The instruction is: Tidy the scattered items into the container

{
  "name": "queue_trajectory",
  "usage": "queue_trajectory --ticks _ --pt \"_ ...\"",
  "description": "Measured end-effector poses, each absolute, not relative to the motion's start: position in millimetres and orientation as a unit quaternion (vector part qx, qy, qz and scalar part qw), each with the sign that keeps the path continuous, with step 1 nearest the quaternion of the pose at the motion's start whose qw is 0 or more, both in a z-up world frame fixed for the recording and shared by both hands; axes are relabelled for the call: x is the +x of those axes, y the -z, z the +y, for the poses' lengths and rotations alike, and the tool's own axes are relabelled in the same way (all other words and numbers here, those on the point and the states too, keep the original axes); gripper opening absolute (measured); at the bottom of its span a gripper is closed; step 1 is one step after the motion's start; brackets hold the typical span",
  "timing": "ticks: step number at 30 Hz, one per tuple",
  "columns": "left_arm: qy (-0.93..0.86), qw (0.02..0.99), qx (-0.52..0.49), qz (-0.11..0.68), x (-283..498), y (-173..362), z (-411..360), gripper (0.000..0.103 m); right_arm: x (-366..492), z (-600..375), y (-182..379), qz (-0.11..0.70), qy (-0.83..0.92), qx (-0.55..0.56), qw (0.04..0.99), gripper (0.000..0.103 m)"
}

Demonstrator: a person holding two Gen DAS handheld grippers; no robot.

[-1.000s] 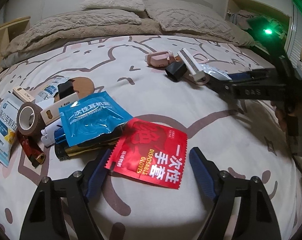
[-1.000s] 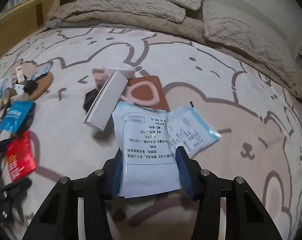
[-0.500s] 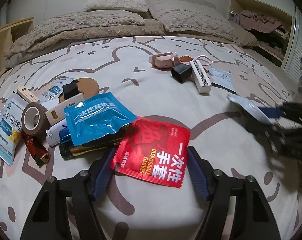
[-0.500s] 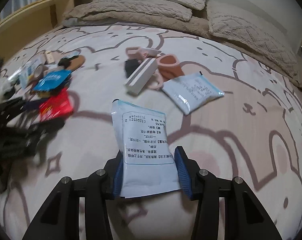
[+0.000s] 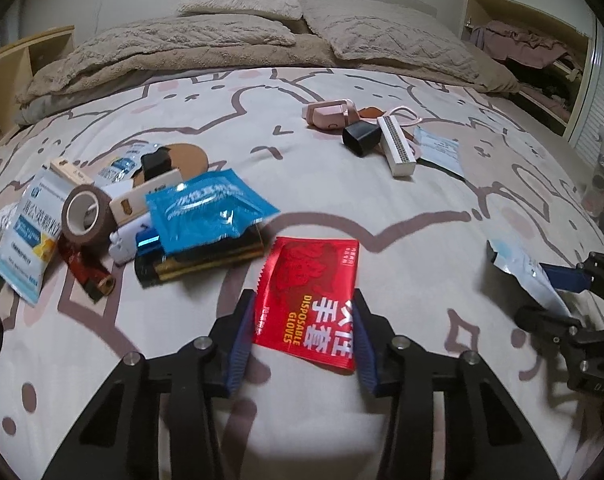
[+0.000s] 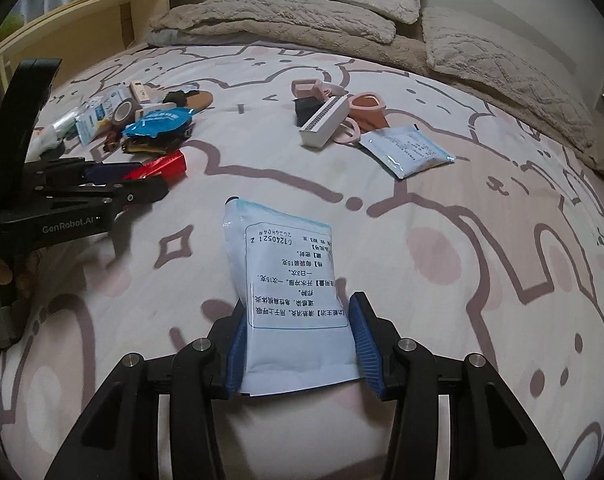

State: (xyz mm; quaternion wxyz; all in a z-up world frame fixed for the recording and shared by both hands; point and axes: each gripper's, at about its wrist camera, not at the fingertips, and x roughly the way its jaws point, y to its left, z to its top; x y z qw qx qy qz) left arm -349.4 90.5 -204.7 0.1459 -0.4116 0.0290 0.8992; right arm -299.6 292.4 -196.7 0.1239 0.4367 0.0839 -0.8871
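Note:
A red disposable-gloves packet [image 5: 307, 296] lies on the bear-print bedsheet between the fingers of my left gripper [image 5: 302, 304]. Its jaws are closing, and both blue pads touch the packet's side edges. In the right wrist view the red packet [image 6: 162, 166] sits tilted in the left gripper [image 6: 154, 180]. My right gripper [image 6: 298, 312] is shut on a pale blue medicine sachet [image 6: 290, 280] with printed text, held above the sheet. From the left wrist view that sachet [image 5: 517, 264] and the right gripper [image 5: 561, 280] are at the right edge.
A pile lies at the left: a blue packet [image 5: 206, 208], a brown tape roll [image 5: 84, 214], a white-blue sachet [image 5: 26, 236]. Farther back sit a pink case [image 5: 329, 112], a black cap [image 5: 361, 138], a white box [image 5: 395, 146] and another sachet [image 6: 405, 152]. Pillows and a blanket line the head.
The left jaws have closed in on the red packet, which has turned square between them. The right gripper has carried the sachet away from the far cluster toward the near side.

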Motion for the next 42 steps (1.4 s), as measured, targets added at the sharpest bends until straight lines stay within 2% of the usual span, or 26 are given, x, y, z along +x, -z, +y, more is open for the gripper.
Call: queue_trajectory --ticks 19,24,30,33,35,39,40,42 --pt "-0.871 0.203 -0.444 0.063 -241 200 73 0.044 -221 267 193 0.094 0.861 0.464 0.183 0.049" --pt "-0.863 0.213 -0.456 0.04 -216 201 58 0.044 -208 257 193 0.101 0.855 0.469 0.196 0.05" --pt "-0.864 0.211 -0.453 0.058 -192 199 58 0.044 -199 251 193 0.093 0.848 0.473 0.22 0.071" --pt "-0.87 0.203 -0.444 0.067 -185 198 57 0.053 -200 252 193 0.079 0.847 0.475 0.227 0.075" --pt "-0.873 0.192 -0.442 0.067 -185 198 56 0.071 -202 255 193 0.07 0.849 0.474 0.221 0.075" --pt "-0.878 0.181 -0.436 0.083 -187 197 58 0.081 -210 262 193 0.04 0.853 0.477 0.208 0.075" --pt "-0.88 0.176 -0.432 0.091 -187 196 59 0.087 -212 263 193 0.031 0.853 0.477 0.207 0.075" --pt "-0.884 0.171 -0.423 0.104 -186 194 62 0.09 -217 264 194 0.019 0.853 0.478 0.208 0.075"
